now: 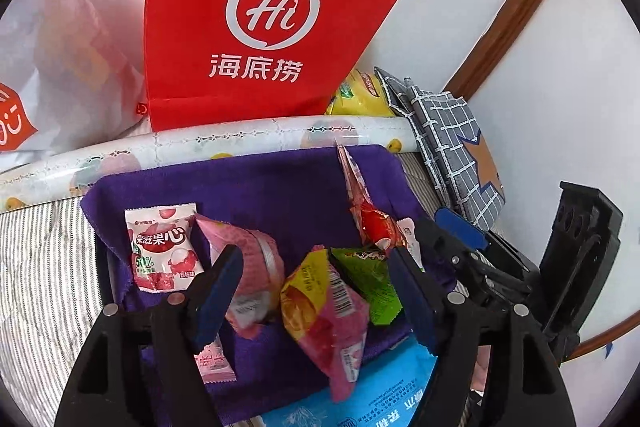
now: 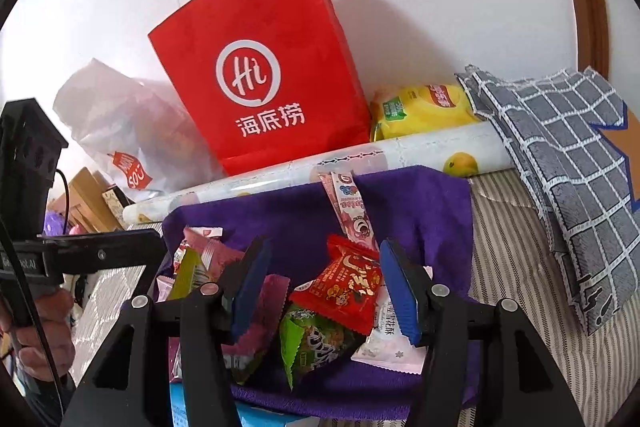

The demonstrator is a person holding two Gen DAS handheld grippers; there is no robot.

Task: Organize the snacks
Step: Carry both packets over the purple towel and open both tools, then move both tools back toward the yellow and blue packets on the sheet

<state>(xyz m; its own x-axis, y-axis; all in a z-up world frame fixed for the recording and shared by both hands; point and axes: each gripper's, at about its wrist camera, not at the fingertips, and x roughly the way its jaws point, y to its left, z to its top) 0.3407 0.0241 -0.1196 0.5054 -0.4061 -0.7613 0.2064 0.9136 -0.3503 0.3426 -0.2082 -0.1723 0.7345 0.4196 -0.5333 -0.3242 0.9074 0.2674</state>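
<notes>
A basket lined with purple cloth [image 1: 280,195] [image 2: 420,203] holds several snack packets. My left gripper [image 1: 316,291] hangs open over it. Between its blue pads are a pink packet [image 1: 256,267] and a pink-and-yellow packet [image 1: 320,311], and neither pad presses on them. A white lychee packet [image 1: 160,247] lies to the left. My right gripper [image 2: 324,287] is open too. A red packet [image 2: 344,287] and a green packet [image 2: 316,343] lie between its pads, and the left pad is clear of them. A long pink stick packet [image 2: 352,211] leans on the back wall.
Against the wall stand a red paper bag [image 2: 260,87], a white plastic bag [image 2: 120,123] and a yellow pack [image 2: 424,107], behind a rolled patterned sheet [image 2: 420,147]. Grey checked cloth [image 2: 560,147] lies to the right on striped bedding [image 2: 520,247]. A hand [image 2: 40,331] shows at the left.
</notes>
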